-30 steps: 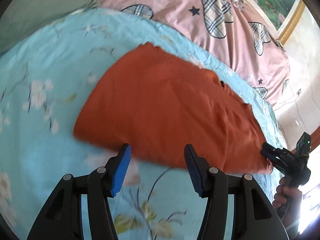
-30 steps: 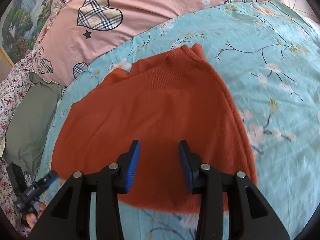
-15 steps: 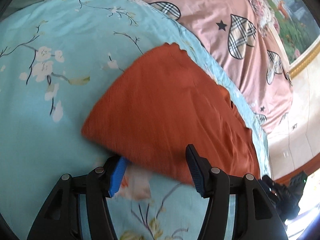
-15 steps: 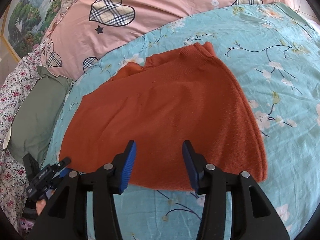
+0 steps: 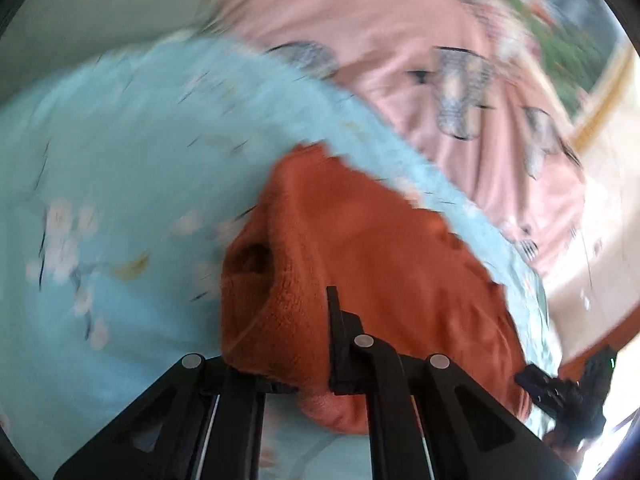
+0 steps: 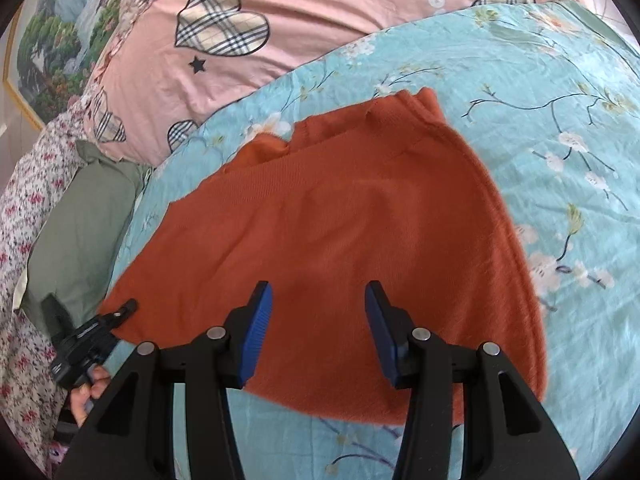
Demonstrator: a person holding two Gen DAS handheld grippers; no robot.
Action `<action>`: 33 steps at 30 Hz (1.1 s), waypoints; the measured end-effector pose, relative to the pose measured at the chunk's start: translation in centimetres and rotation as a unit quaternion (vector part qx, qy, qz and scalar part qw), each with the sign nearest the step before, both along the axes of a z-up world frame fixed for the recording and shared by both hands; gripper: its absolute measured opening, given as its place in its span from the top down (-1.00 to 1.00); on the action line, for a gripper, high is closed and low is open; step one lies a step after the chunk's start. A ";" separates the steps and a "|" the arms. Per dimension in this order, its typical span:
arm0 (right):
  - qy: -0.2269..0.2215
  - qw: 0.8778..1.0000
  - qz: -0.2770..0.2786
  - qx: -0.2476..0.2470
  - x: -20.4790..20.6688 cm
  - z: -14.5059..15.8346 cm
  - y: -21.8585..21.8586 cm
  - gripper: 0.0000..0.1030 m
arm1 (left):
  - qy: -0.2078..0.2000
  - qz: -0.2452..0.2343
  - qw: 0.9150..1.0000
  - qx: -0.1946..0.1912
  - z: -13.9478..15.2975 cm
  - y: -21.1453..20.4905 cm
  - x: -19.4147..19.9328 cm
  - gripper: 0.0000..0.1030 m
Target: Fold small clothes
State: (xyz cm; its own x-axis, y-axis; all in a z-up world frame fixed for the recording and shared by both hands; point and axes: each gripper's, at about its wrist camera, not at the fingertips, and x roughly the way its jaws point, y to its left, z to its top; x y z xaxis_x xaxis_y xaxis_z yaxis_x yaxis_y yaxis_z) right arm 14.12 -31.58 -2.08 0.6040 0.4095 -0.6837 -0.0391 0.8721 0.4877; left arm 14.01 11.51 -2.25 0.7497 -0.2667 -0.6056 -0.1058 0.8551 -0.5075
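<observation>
An orange sweater (image 6: 340, 240) lies spread on the light blue flowered bedspread (image 6: 560, 100) of a bed, below a pink pillow (image 6: 320, 12) with plaid hearts. The left hand-held gripper (image 5: 304, 340) is clamped on a bunched corner of the sweater, the cloth bulging up between its black fingers; this view is blurred. The right hand-held gripper (image 6: 318, 332) hangs just above the sweater's near edge with its blue-padded fingers (image 6: 258, 328) spread apart and nothing between them, and a green pillow (image 6: 80, 224) lies off to the side.
</observation>
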 end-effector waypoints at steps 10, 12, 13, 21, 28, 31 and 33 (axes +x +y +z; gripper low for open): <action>-0.005 0.998 0.007 0.059 1.3 0.5 -2.9 0.04 | -0.049 -0.191 0.976 0.092 4.4 -17.3 0.5 0.87; 0.010 0.995 0.021 0.097 2.2 0.0 -3.3 0.04 | -0.036 -0.214 0.966 0.138 2.5 -20.9 0.5 0.87; 0.021 0.994 0.026 0.104 2.6 -0.3 -3.3 0.02 | -0.030 -0.221 0.963 0.153 1.7 -21.8 0.4 0.87; 0.067 0.986 0.110 0.111 8.5 -1.8 1.3 -0.41 | -0.022 -0.245 0.946 0.210 -0.9 -23.8 -0.2 0.87; 0.081 0.982 0.150 0.082 14.2 -2.9 6.7 -0.06 | -0.045 -0.257 0.939 0.223 0.2 -23.9 -0.9 0.87; 0.084 0.984 0.146 0.063 15.3 -2.8 7.2 0.67 | -0.055 -0.266 0.937 0.219 1.1 -24.1 -1.6 0.88; 0.043 0.984 0.152 0.077 14.5 -0.7 6.3 0.68 | -0.071 -0.270 0.935 0.217 2.3 -24.4 -1.9 0.88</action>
State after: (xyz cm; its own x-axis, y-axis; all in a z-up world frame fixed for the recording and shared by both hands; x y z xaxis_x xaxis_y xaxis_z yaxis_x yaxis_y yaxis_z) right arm 28.63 -25.28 -2.81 0.3806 0.6653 -0.6423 -0.2398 0.7418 0.6262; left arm 12.11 -12.93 0.07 0.6580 -0.3822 -0.6488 0.4441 0.8928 -0.0756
